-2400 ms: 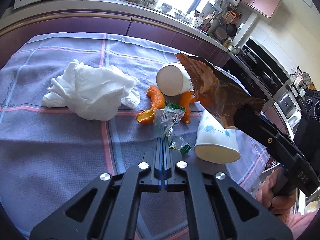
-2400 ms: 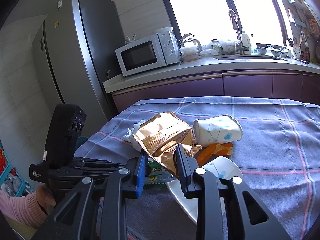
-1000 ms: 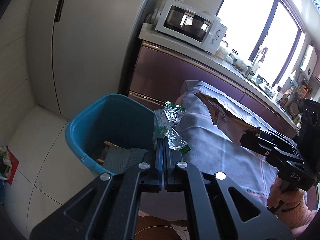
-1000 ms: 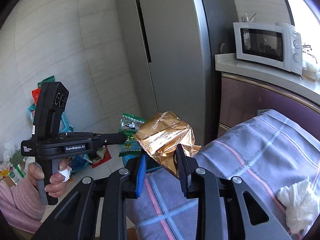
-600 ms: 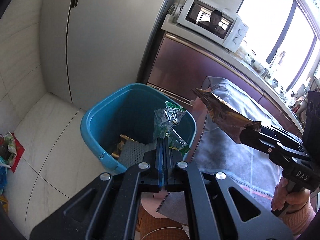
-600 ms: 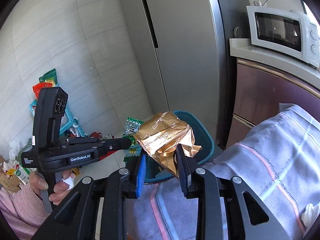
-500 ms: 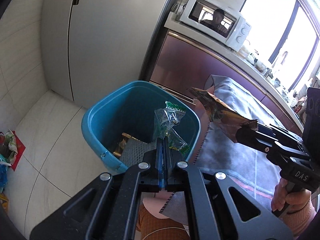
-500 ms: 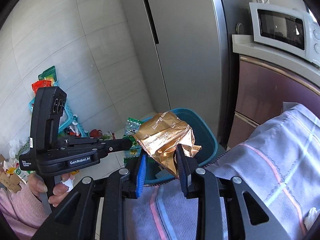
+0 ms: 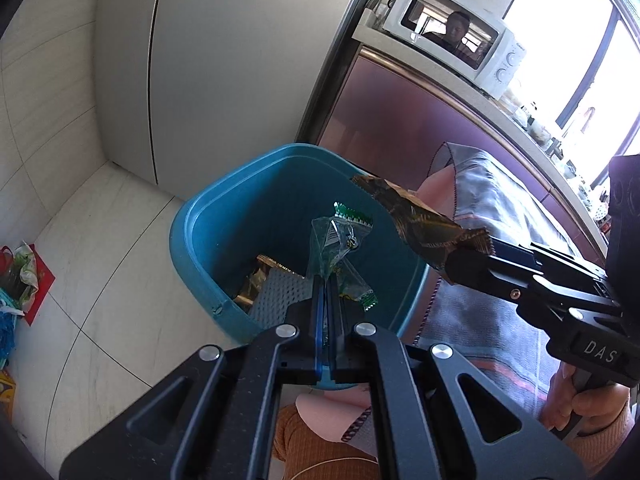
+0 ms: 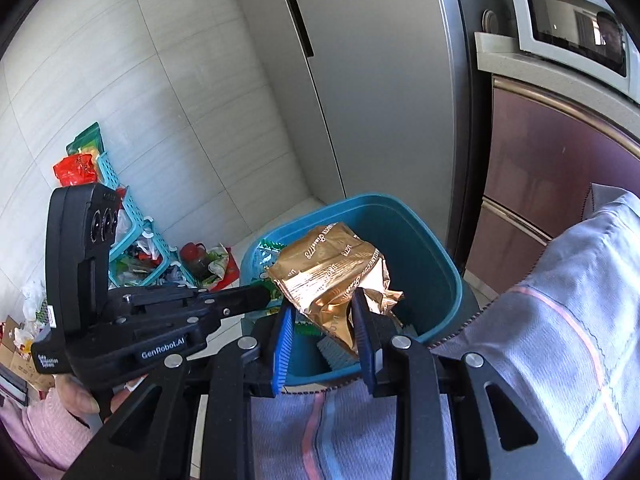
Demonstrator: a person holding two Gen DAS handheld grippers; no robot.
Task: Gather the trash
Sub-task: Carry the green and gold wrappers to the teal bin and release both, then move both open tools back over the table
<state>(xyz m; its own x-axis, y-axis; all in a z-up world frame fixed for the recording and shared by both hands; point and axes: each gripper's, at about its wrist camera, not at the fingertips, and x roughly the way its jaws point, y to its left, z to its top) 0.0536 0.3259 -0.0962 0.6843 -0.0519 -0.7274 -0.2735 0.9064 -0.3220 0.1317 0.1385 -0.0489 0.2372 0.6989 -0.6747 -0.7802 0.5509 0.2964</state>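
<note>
My left gripper [image 9: 325,280] is shut on a clear and green plastic wrapper [image 9: 336,240] and holds it over the open blue bin [image 9: 192,248]. My right gripper [image 10: 322,308] is shut on a crumpled gold snack bag [image 10: 332,268], held above the bin [image 10: 440,264] at its near edge. The gold bag also shows in the left wrist view [image 9: 416,224], with the right gripper [image 9: 472,256] coming in from the right. The left gripper also shows in the right wrist view [image 10: 264,296]. The bin holds a gold wrapper [image 9: 256,284] and a grey perforated piece [image 9: 280,292].
The table with the purple checked cloth [image 10: 560,340] stands right of the bin. A grey fridge [image 9: 224,60] and a purple cabinet [image 9: 400,120] with a microwave [image 9: 452,36] stand behind it. A teal basket [image 10: 132,248] and loose packets lie on the floor to the left.
Both grippers have swung away from the table to the bin with their trash still held. In the last half second they came closer over the bin's opening.
</note>
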